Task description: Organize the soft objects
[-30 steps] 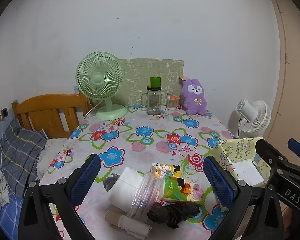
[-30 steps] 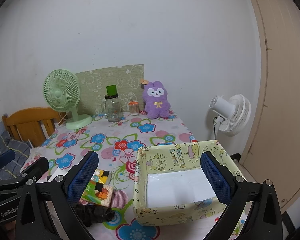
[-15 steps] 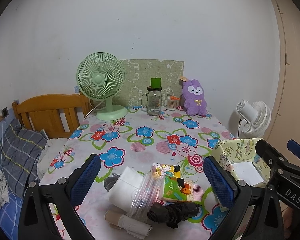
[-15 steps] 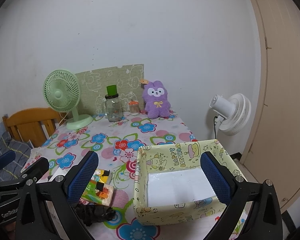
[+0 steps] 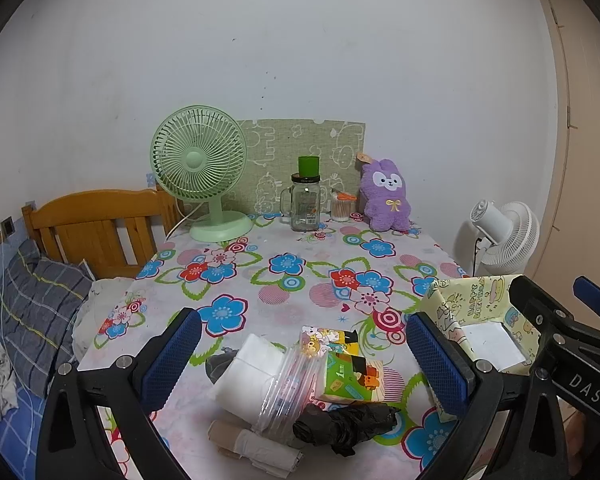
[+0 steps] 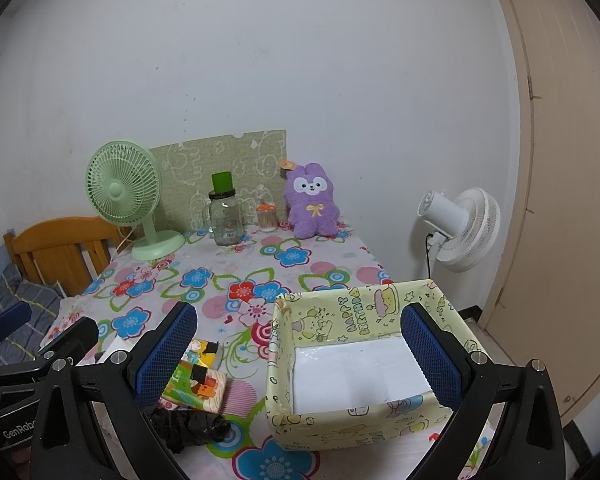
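Over on the far left, past the table (image 5: 260, 300) edge, sits a bed with a plaid pillow (image 5: 36, 312) and a wooden headboard (image 5: 96, 224). Moving right along the back wall you get a green desk fan (image 5: 200, 172), a glass jar (image 5: 305, 206) with a green cup on its lid, a little orange-lidded container (image 5: 342, 208), then a purple plush bunny (image 5: 386, 196) leaning against a green patterned board (image 5: 300, 148). Closer in, the left gripper (image 5: 300, 360) hangs spread wide and empty just above the pile of soft stuff on the flowery cloth: a white roll of tissue (image 5: 252, 376), a clear plastic bag (image 5: 288, 388), a colourful tissue pack (image 5: 346, 368), a crumpled black bag (image 5: 344, 424) and a brownish roll (image 5: 252, 446) at the near edge. Right of the pile stands the yellow cartoon box (image 6: 360, 364) with a white bottom, nothing in it. The right gripper (image 6: 300, 354) is wide open too, holding nothing, one finger over the pile side and the other over the box. A white floor fan (image 6: 460, 228) stands off the table's right side, near a beige door (image 6: 560, 200).
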A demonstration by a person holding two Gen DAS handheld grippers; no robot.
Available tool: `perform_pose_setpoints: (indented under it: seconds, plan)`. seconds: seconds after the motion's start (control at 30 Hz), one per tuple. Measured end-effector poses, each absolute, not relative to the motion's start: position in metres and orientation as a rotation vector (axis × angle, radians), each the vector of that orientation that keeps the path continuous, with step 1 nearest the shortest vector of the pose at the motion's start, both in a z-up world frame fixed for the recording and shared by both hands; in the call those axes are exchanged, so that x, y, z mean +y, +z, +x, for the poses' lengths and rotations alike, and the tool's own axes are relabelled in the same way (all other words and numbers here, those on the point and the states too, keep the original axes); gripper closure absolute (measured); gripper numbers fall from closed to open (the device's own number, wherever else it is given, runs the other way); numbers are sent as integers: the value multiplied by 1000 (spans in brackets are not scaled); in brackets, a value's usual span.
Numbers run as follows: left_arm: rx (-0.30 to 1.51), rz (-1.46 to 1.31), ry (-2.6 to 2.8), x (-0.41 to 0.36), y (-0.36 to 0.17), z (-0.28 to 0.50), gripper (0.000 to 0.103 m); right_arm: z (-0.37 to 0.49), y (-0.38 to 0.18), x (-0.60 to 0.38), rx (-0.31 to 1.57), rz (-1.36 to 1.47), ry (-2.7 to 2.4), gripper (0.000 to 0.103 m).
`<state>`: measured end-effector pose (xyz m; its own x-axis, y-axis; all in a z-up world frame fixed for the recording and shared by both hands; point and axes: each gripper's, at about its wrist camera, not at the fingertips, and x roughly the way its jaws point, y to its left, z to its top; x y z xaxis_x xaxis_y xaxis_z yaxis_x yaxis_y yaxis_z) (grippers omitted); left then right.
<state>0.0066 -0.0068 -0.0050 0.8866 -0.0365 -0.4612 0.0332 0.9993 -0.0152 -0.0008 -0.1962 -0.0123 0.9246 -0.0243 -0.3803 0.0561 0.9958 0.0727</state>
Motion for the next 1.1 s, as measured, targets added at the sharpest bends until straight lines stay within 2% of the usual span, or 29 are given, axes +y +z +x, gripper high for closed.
perform_pose_setpoints:
  seconds: [0.87,1.1]
  plan:
    - [516,21,-26,-1,-24,8,0,1,-24,-180,400,104,15,3]
    - [544,4,-20,8,-37,8,4,0,-37,-161,417,89,78,5]
